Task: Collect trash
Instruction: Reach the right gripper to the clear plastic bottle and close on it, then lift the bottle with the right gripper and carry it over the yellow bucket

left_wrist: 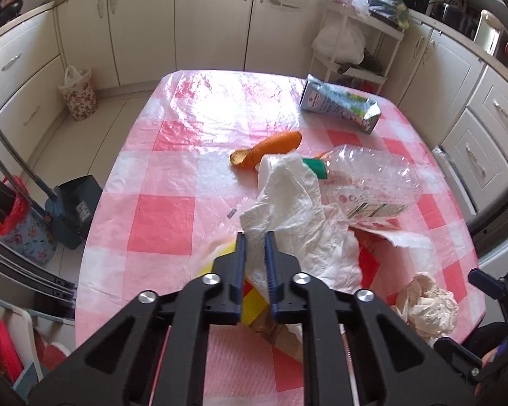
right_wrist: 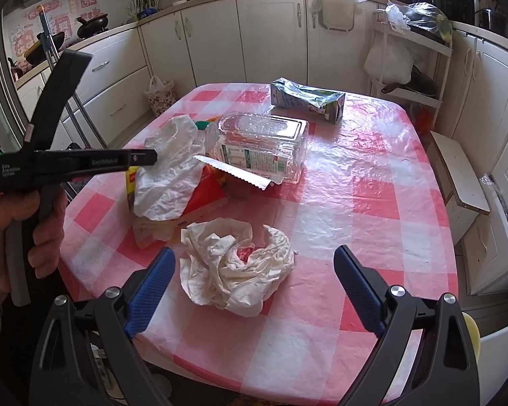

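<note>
My left gripper [left_wrist: 253,237] is shut on the near edge of a white crumpled paper towel [left_wrist: 294,209], which drapes over a red and yellow snack wrapper [left_wrist: 369,264]. The same towel shows in the right wrist view [right_wrist: 167,172], with the left gripper [right_wrist: 152,157] at its left edge. My right gripper [right_wrist: 254,264] is open, its jaws wide on either side of a crumpled stained tissue [right_wrist: 233,270] near the table's front edge; it also shows in the left wrist view [left_wrist: 426,308]. A crushed clear plastic bottle [left_wrist: 372,182] with a green cap lies behind the towel.
An orange peel piece [left_wrist: 267,149] and a flattened blue-grey carton [left_wrist: 338,105] lie farther back on the pink checked tablecloth [left_wrist: 166,220]. A floral waste bin [left_wrist: 78,93] stands on the floor at left. A white shelf rack [right_wrist: 409,67] stands behind the table. Cabinets surround the table.
</note>
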`<state>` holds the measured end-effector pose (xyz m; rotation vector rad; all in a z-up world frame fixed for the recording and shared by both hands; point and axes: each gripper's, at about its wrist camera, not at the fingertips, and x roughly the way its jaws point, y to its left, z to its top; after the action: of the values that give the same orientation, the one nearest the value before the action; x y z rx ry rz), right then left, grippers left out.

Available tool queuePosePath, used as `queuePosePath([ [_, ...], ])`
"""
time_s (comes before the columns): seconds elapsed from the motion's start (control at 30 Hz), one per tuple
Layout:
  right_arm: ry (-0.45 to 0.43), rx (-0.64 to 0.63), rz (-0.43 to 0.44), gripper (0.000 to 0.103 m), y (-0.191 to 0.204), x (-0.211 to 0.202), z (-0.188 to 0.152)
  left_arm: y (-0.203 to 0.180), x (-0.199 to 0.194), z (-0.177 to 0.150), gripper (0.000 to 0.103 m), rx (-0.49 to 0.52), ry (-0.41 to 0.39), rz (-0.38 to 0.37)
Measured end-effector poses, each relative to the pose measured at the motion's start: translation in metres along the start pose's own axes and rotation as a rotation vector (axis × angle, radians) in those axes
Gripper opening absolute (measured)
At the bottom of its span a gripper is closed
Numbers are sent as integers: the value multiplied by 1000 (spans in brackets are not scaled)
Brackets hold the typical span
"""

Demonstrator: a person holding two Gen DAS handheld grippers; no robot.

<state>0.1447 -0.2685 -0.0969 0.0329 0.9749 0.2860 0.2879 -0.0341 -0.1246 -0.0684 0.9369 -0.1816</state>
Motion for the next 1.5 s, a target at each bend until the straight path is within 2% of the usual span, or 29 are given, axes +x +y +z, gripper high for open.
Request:
queuePosePath([
  [0.13, -11, -3, -3, 91, -2, -1, 1, 10, -16, 5, 4, -29, -43, -36],
  [0.3, -89, -42, -32, 91, -9, -15, 20, 26, -45, 5, 4, -60, -88, -74],
  [0.4, -114, -172, -68, 91, -11, -15, 49, 36, -59, 2, 4, -64, -101, -89],
  [0.47, -102, -308, -71, 94, -8, -4, 69, 42, -64, -1, 4, -59, -97, -95],
  [0.57, -20, -547, -67, 94, 1, 35, 98, 45, -65, -6, 4, -55, -91, -100],
  [0.67, 96, -651, -34, 94, 12, 74, 112, 43, -65, -10, 4, -55, -87, -111],
  [0.77, 161, -752, -18, 94, 27, 102, 111, 41, -65, -13, 4, -47, -86, -113],
  [0.9, 201, -830, -23, 94, 41, 122, 109, 42, -65, -15, 4, -40, -85, -104],
  [0.97, 231, -813, 11, 85, 40, 127, 112, 45, -64, -15, 4, -46, -85, -99],
  [1.0, 248, -794, 31, 74, 38, 127, 113, 47, -64, -16, 4, -51, -84, -99],
  [1.1, 231, -738, 57, 71, 31, 122, 113, 52, -61, -18, 4, -67, -80, -96],
  [1.23, 187, -591, 66, 58, 12, 108, 120, 50, -65, -18, 4, -76, -89, -98],
  [1.5, 77, -274, 106, 55, -47, 55, 123, 33, -93, -10, 4, -57, -143, -109],
])
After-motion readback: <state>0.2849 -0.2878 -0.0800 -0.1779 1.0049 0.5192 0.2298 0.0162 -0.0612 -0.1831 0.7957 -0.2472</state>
